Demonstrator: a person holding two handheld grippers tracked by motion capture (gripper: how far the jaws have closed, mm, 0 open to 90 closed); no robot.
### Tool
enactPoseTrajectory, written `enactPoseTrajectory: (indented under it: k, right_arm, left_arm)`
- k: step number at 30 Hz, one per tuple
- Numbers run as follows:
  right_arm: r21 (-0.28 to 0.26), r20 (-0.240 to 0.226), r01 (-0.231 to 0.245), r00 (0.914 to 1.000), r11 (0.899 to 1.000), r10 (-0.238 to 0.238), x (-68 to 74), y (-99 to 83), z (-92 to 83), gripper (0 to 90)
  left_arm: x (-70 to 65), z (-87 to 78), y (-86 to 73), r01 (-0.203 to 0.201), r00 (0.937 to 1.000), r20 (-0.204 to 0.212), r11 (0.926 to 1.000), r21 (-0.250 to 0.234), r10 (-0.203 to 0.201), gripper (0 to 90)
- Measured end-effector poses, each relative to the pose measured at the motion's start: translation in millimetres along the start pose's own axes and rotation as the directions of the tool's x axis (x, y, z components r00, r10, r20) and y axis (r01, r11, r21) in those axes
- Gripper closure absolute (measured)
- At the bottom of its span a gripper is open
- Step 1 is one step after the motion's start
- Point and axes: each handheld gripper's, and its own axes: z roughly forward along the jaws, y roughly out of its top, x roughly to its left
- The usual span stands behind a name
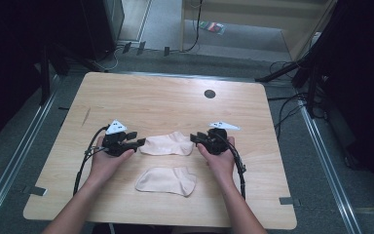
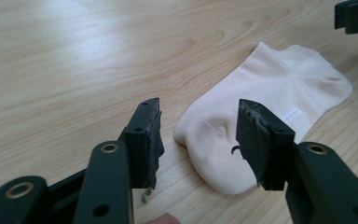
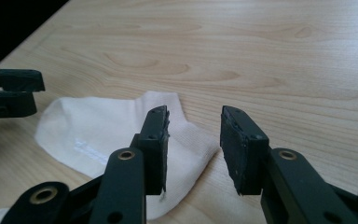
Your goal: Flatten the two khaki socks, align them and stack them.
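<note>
High view: 2 socks are laid flat on the table [image 1: 175,97]. The far sock [image 1: 168,144] is flanked by the left gripper [image 1: 137,144] and right gripper [image 1: 195,138], jaws parted and empty, probably so both ends can be pinched; the near sock [image 1: 166,180] is left untouched.

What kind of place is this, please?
Probably a lab or recording studio, not a home: a bare wooden table stands between metal floor rails, with cables on the floor and dark equipment stands around it.
</note>
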Motion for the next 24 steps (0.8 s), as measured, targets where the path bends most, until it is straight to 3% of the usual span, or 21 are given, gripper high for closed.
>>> enactPoseTrajectory:
  k: [2, 3, 4, 5, 7, 9, 11, 14, 15, 18, 20, 21, 22, 23, 24]
  right_arm:
    - [0.007, 0.031, 0.023, 0.9993, 1.000, -0.023, 0.5, -1.1, 10.1, 62.4]
    - [0.012, 0.055, 0.044, 0.9975, 0.999, -0.044, 0.7, -1.7, 17.8, 61.6]
    - [0.012, 0.055, 0.044, 0.9975, 0.999, -0.044, 0.7, -1.7, 17.8, 61.6]
    - [0.011, 0.057, 0.042, 0.9975, 0.999, -0.043, 0.7, -1.9, 20.2, 61.2]
    - [0.005, 0.055, 0.032, 0.9980, 0.999, -0.032, 0.8, -2.3, 24.7, 59.3]
    - [0.019, 0.074, 0.036, 0.9966, 0.999, -0.037, 0.6, -3.5, 27.3, 58.6]
    - [0.025, 0.073, 0.042, 0.9964, 0.999, -0.043, 0.3, -5.1, 28.6, 59.1]
    - [0.033, 0.071, 0.050, 0.9961, 0.998, -0.053, 1.5, -6.9, 29.4, 60.2]
    - [0.038, 0.072, 0.067, 0.9950, 0.997, -0.070, 3.0, -8.7, 30.0, 63.1]
    - [0.049, 0.080, 0.099, 0.9914, 0.994, -0.103, 6.4, -11.3, 31.1, 65.5]
    - [0.058, 0.090, 0.136, 0.9860, 0.989, -0.141, 9.8, -14.3, 31.5, 70.6]
    - [0.065, 0.121, 0.164, 0.9779, 0.984, -0.171, 13.0, -15.7, 30.5, 79.5]
    - [0.065, 0.121, 0.164, 0.9779, 0.984, -0.171, 13.0, -15.7, 30.5, 79.5]
    - [0.068, 0.130, 0.156, 0.9779, 0.985, -0.164, 13.8, -17.0, 28.2, 85.8]
    - [0.068, 0.130, 0.156, 0.9779, 0.985, -0.164, 13.8, -17.0, 28.2, 85.8]
  left_arm:
    - [-1.1, 6.1, -1.6, 0.017, 0.9993, -0.033, 0.9997, 0.016, -0.016, 53.3]
    - [1.0, 8.0, -2.1, 0.050, 0.9975, -0.051, 0.9986, 0.019, -0.049, 53.7]
    - [1.0, 8.0, -2.1, 0.050, 0.9975, -0.051, 0.9986, 0.019, -0.049, 53.5]
    - [3.6, 8.6, -2.6, 0.089, 0.9937, -0.070, 0.9958, 0.022, -0.087, 53.5]
    - [8.4, 7.8, -3.7, 0.146, 0.9873, -0.067, 0.9891, 0.024, -0.144, 53.4]
    - [8.3, 8.0, -4.7, 0.163, 0.9851, -0.061, 0.9861, 0.033, -0.161, 53.3]
    - [3.5, 10.0, -4.9, 0.142, 0.9887, -0.057, 0.9884, 0.054, -0.139, 53.0]
    - [-1.0, 13.3, -5.0, 0.140, 0.9892, -0.052, 0.9878, 0.068, -0.137, 53.2]
    - [-5.5, 14.6, -4.9, 0.109, 0.9917, -0.076, 0.9914, 0.073, -0.104, 54.2]
    - [-10.5, 15.2, -5.0, 0.079, 0.9915, -0.109, 0.9937, 0.079, -0.070, 55.9]
    - [-15.9, 15.0, -6.5, 0.039, 0.9884, -0.149, 0.9955, 0.087, -0.026, 58.1]
    - [-19.2, 13.7, -8.3, 0.005, 0.9856, -0.169, 0.9955, 0.095, 0.011, 63.1]
    - [-19.2, 13.7, -8.3, 0.005, 0.9856, -0.169, 0.9955, 0.095, 0.011, 66.5]
    - [-20.6, 12.5, -9.7, -0.013, 0.9851, -0.169, 0.9951, 0.098, 0.030, 71.7]
    - [-21.2, 12.1, -10.5, -0.013, 0.9870, -0.158, 0.9955, 0.094, 0.028, 71.7]
